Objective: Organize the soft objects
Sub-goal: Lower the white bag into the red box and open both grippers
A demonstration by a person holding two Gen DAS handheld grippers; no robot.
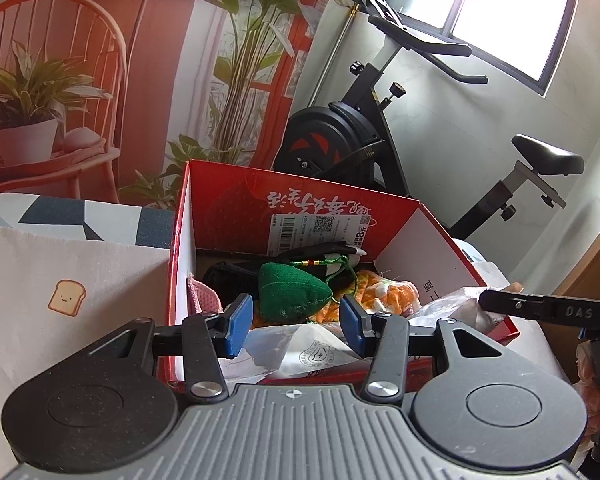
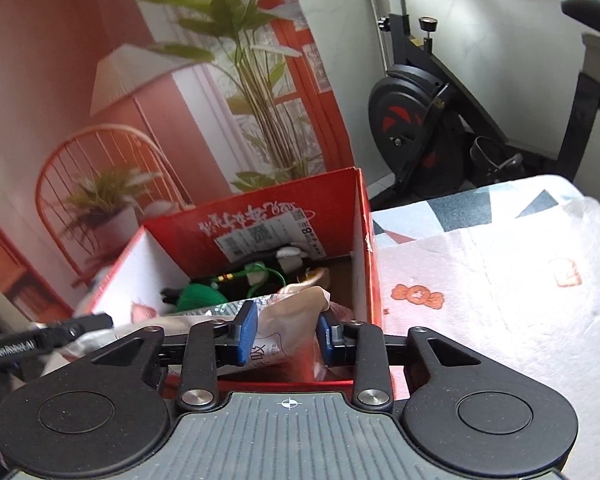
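An open red cardboard box (image 1: 300,188) stands on the cloth-covered table and holds several soft things. Among them are a green stuffed pouch with a cord (image 1: 292,292), an orange patterned piece (image 1: 384,292), a pink piece (image 1: 202,296) and a white plastic packet (image 1: 308,352). My left gripper (image 1: 296,326) hovers over the box's near edge, open, with nothing between its blue pads. My right gripper (image 2: 287,336) is shut on a beige crinkly packet (image 2: 288,316) over the box's near right corner (image 2: 364,320). The green pouch (image 2: 200,296) lies just beyond that packet.
The table wears a white cloth printed with toast (image 1: 66,296) and sweets (image 2: 418,294). A black exercise bike (image 1: 340,140) stands behind the box against the wall. A printed backdrop of a chair and plants (image 1: 60,80) fills the left background.
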